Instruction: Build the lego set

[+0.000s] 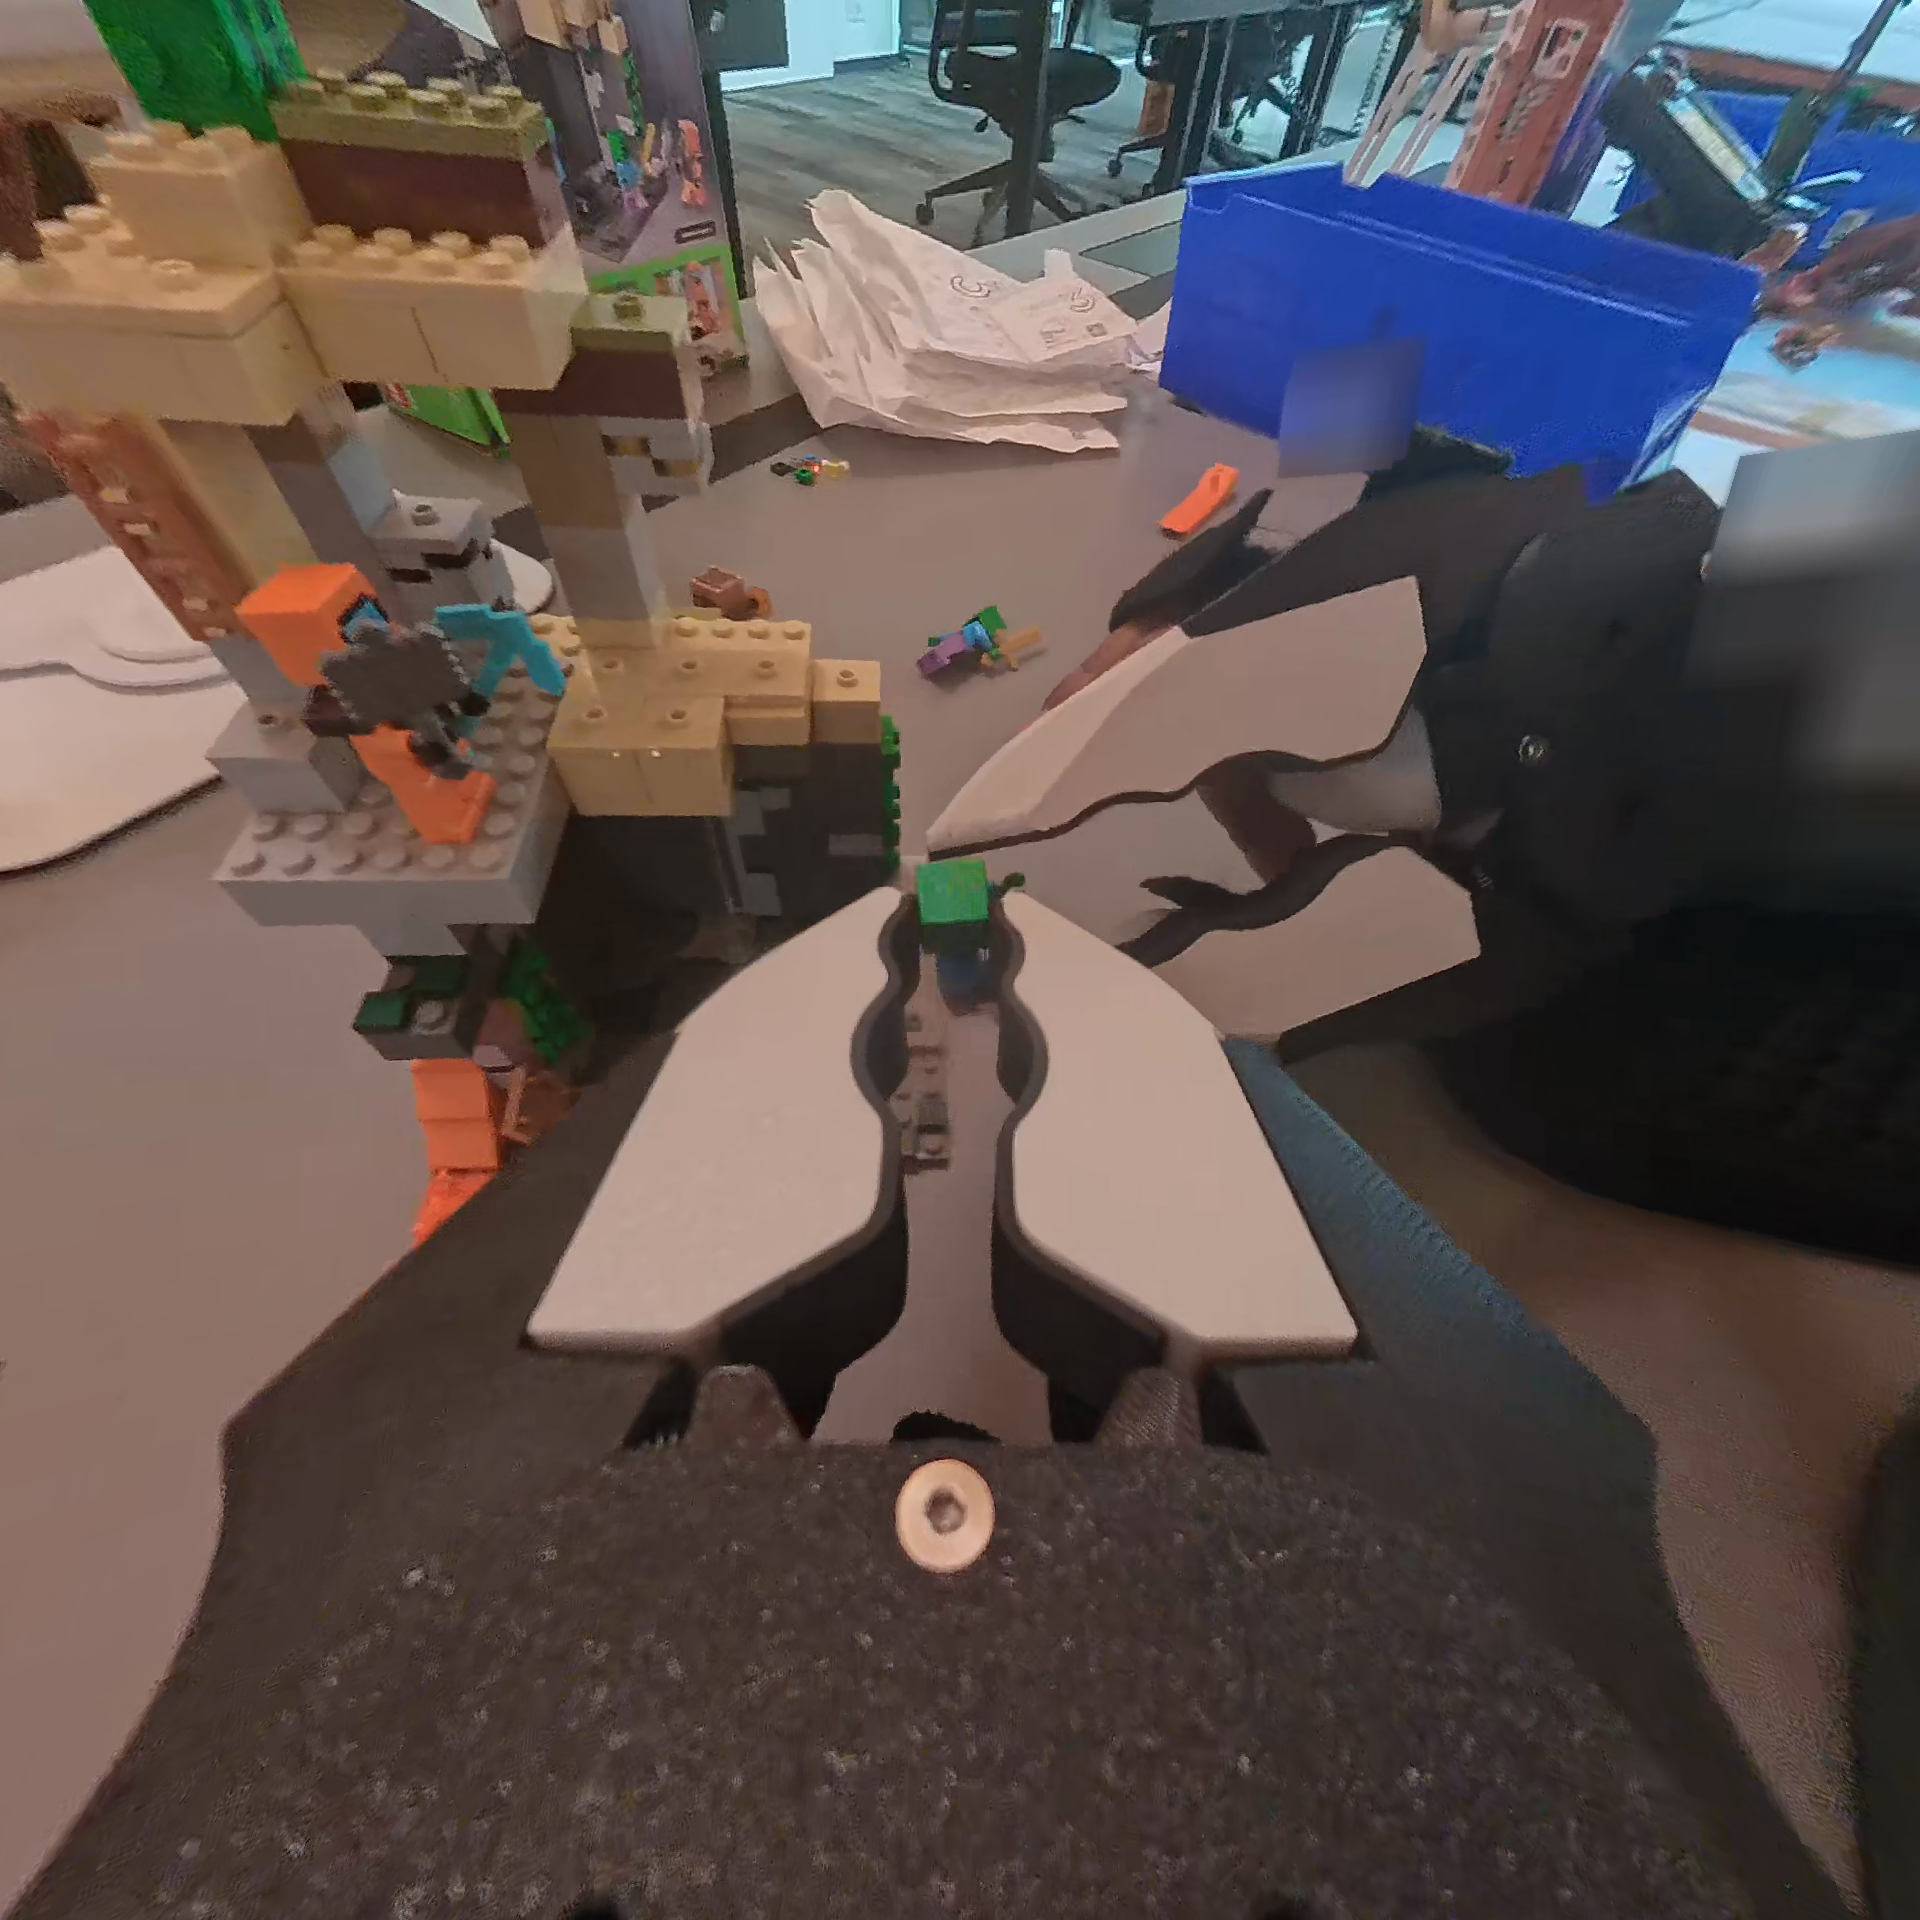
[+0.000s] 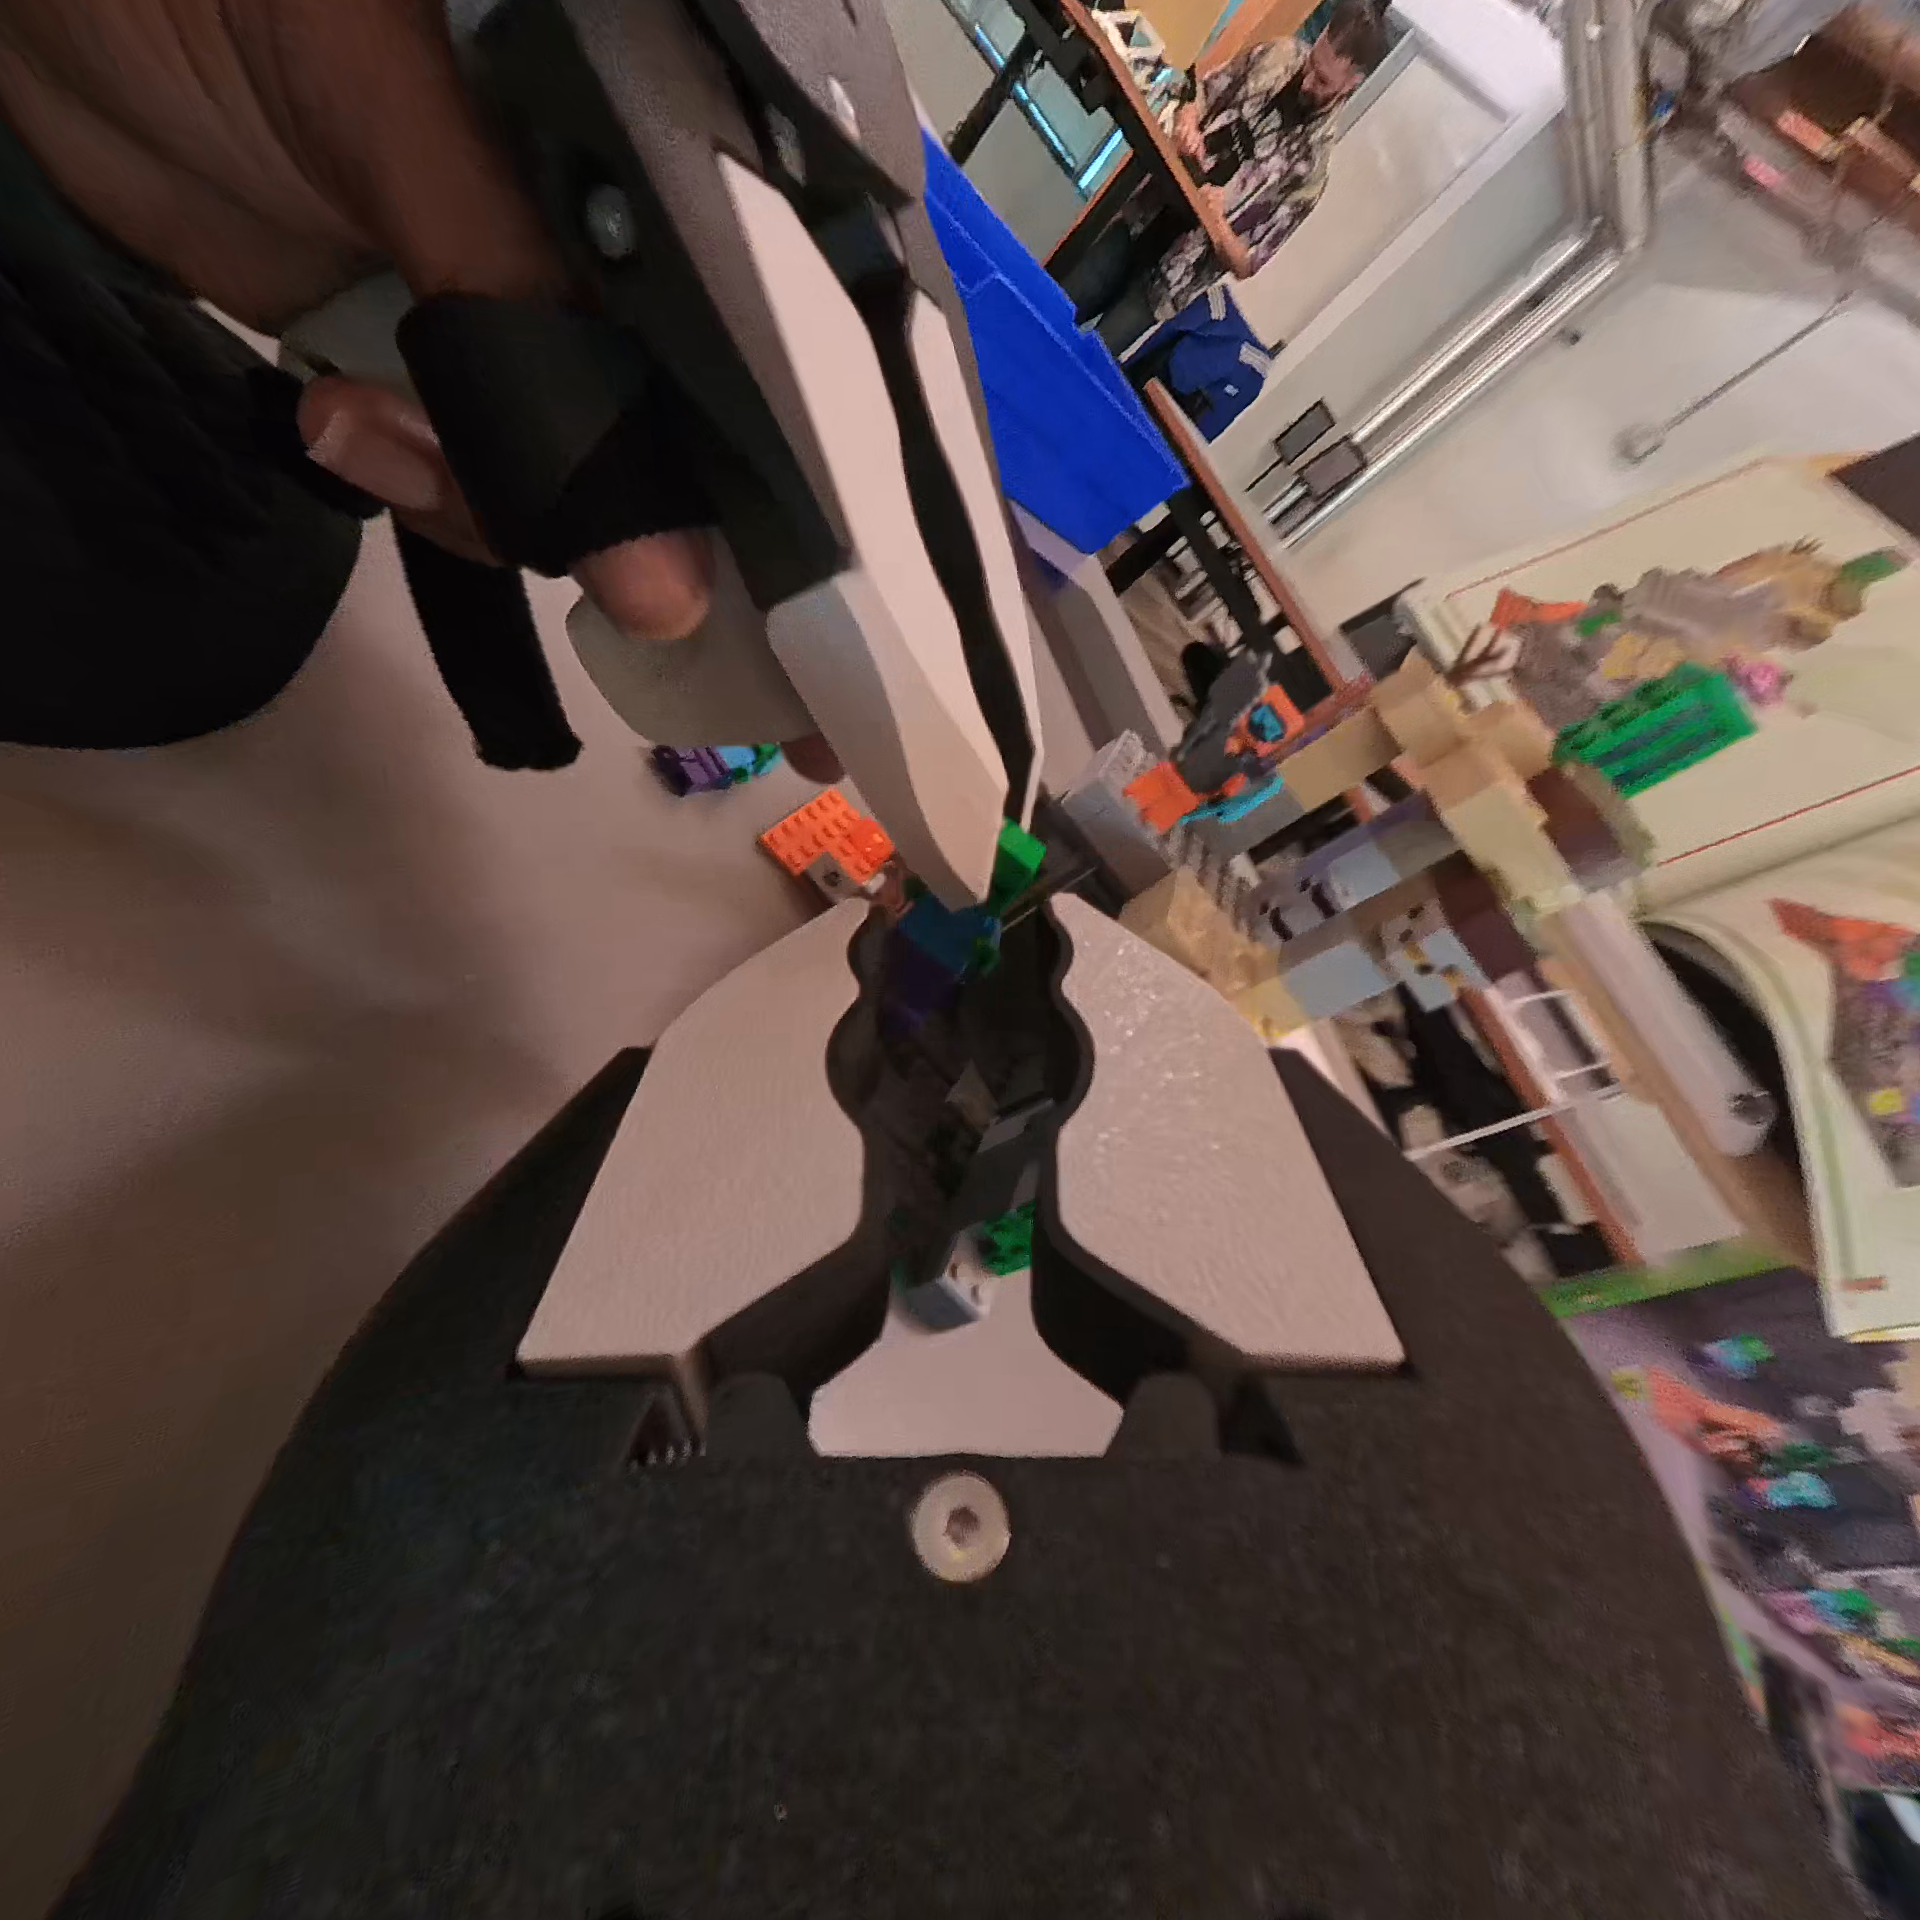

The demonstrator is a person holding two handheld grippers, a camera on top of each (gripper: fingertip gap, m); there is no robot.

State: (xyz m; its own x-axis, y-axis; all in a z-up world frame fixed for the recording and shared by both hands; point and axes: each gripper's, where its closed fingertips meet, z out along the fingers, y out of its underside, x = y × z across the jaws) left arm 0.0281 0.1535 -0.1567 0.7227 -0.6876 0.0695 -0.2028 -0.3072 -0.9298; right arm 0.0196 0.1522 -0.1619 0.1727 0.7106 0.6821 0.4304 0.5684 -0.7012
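1. Hand-held gripper on the left (image 1: pixel 961 894) pinches a green-headed zombie minifigure (image 1: pixel 954 914) between its fingertips, just ahead of its own camera, with the grey table (image 1: pixel 156 1039) beneath.

2. Hand-held gripper on the right (image 1: pixel 925 847) reaches in from the left one's right side. Its tips meet at the figure's green head, and its fingers look nearly pressed together. Whether they actually grip the figure cannot be told.

3. Risk, as a judgement: two sets of tips crowd one tiny figure. A twist or pull from either side could pop the head or an arm off, or flick the figure onto the table. The grip sits at the extreme tips, so a small slip would free it.

4. A second risk lies to the left of the left gripper. The tall tan and grey Lego build (image 1: pixel 623 707) stands on narrow columns close by. A sideways swing could knock it, along with the orange figure (image 1: pixel 416 727) perched on its grey plate.

5. Only the left wrist view shows the blue bin (image 1: pixel 1455 312), the crumpled paper bags (image 1: pixel 956 332), the orange brick separator (image 1: pixel 1200 499) and a spare purple-legged figure (image 1: pixel 971 644) lying beyond the tips.

6. Only the right wrist view shows the figure's blue torso (image 2: pixel 940 930) and purple legs, the person's hand (image 2: pixel 468 499) on the left gripper's trigger, the open instruction booklet (image 2: pixel 1766 883) and the set's box (image 2: pixel 1787 1558).
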